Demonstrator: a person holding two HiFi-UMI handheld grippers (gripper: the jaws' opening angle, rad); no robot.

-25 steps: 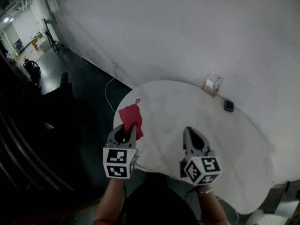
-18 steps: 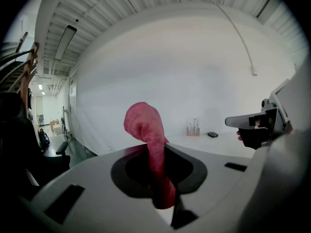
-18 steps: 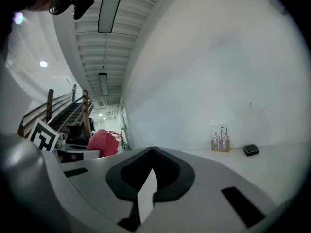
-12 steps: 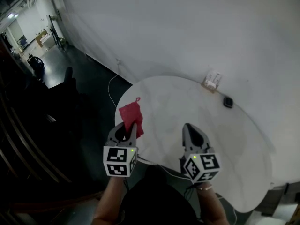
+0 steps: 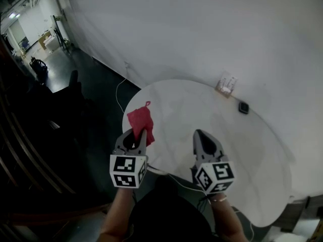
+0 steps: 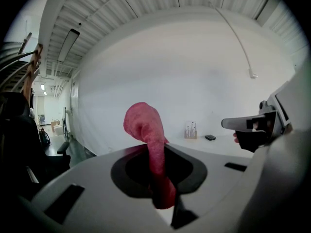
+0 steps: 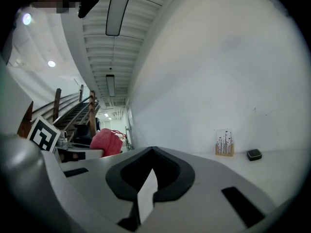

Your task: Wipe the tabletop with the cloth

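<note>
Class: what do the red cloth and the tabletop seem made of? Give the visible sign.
The red cloth looks like soft, matte, fuzzy fabric, perhaps terry or microfibre: it bends and droops. The tabletop looks smooth, white, hard, slightly shiny, possibly laminate; uncertain.

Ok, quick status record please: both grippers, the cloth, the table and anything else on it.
left gripper: shut on the red cloth
right gripper: shut, empty, over the table's near edge
cloth: sticks out forward past the jaws, over the table's left edge; contact with the top cannot be told
table: round, white
other items: small card stand and small black object, both at the far side by the wall
</note>
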